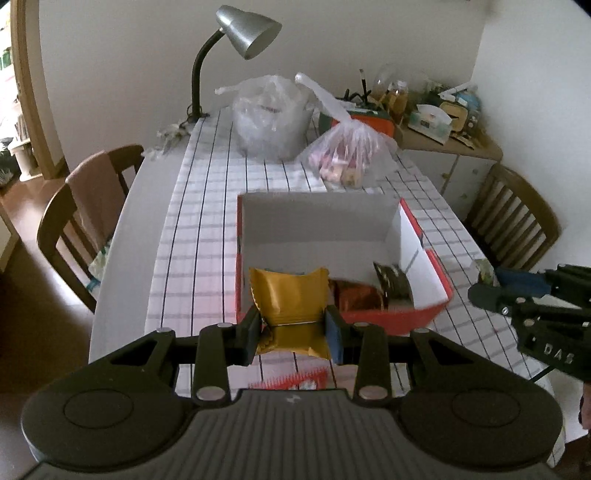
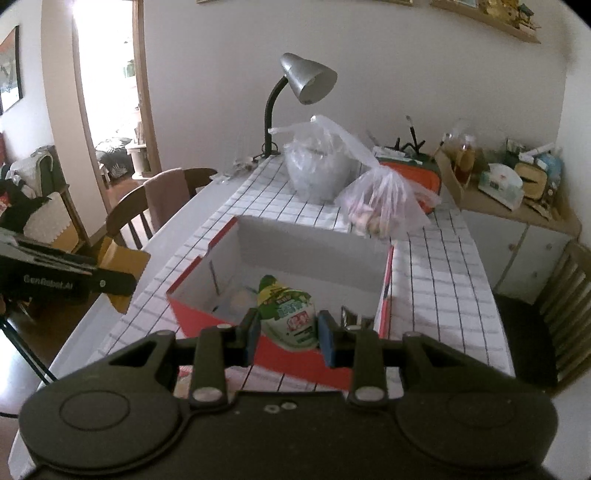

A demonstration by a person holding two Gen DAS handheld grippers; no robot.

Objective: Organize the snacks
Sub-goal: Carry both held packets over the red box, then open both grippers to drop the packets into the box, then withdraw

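Checked cloth covers the table point(image 1: 207, 236), red box point(image 1: 424, 317) at centre. Left gripper point(image 1: 293, 328) clamps a gold packet point(image 1: 290, 295), right gripper point(image 2: 284, 334) a green pouch point(image 2: 288, 314) — both near the box's near edge. Next — likely lowering each inside and releasing.

A white tabletop point(image 1: 122, 236) carries a checked cloth point(image 1: 207, 229) down its middle. On the cloth sits an open red box point(image 1: 432, 280), white inside. Beyond it lie 2 clear plastic bags point(image 1: 271, 118) side by side. A grey lamp point(image 1: 247, 33) stands at the far edge, near the wall.
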